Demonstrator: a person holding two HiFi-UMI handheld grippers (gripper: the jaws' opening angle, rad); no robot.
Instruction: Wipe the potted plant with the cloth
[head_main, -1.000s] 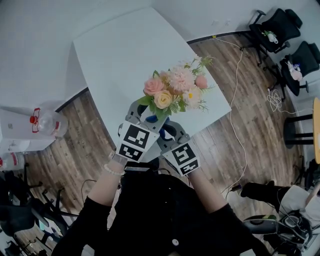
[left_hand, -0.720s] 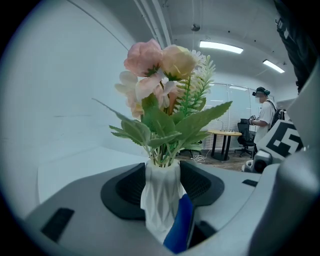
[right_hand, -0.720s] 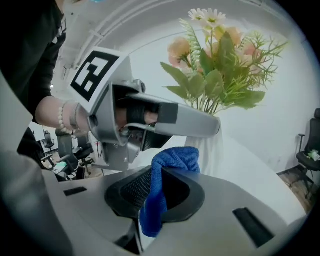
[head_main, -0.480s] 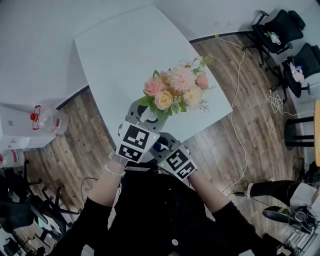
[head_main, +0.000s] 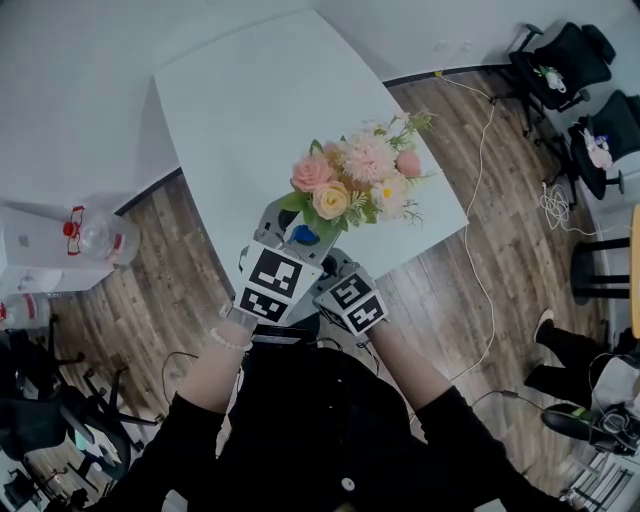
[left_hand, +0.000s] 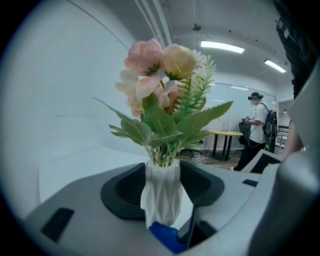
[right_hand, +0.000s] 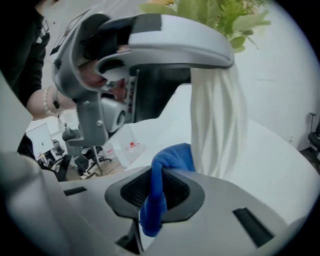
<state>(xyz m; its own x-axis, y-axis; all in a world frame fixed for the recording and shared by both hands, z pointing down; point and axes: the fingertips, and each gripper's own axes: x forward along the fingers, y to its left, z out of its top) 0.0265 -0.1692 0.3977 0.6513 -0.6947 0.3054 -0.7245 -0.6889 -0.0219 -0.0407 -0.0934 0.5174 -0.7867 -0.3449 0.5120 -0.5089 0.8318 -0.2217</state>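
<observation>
A white faceted vase (left_hand: 162, 192) of pink and yellow artificial flowers (head_main: 355, 182) stands near the front edge of the white table (head_main: 240, 95). My left gripper (left_hand: 162, 186) is shut on the vase, one black pad on each side of it. My right gripper (right_hand: 157, 192) is shut on a blue cloth (right_hand: 156, 196), which hangs out of the jaws. The cloth's upper end touches the foot of the vase (right_hand: 217, 125). In the head view the left gripper (head_main: 285, 225) and the right gripper (head_main: 325, 265) are side by side below the flowers, with the cloth (head_main: 305, 236) between them.
Water jugs (head_main: 92, 238) stand on the wooden floor to the left. Office chairs (head_main: 565, 50) are at the back right, and a cable (head_main: 478, 200) runs along the floor. A person (left_hand: 256, 127) stands by a round table (left_hand: 230, 134) in the background.
My right gripper drew back toward my body with the cloth, then came forward again to the foot of the vase. The left gripper and the vase stayed where they were.
</observation>
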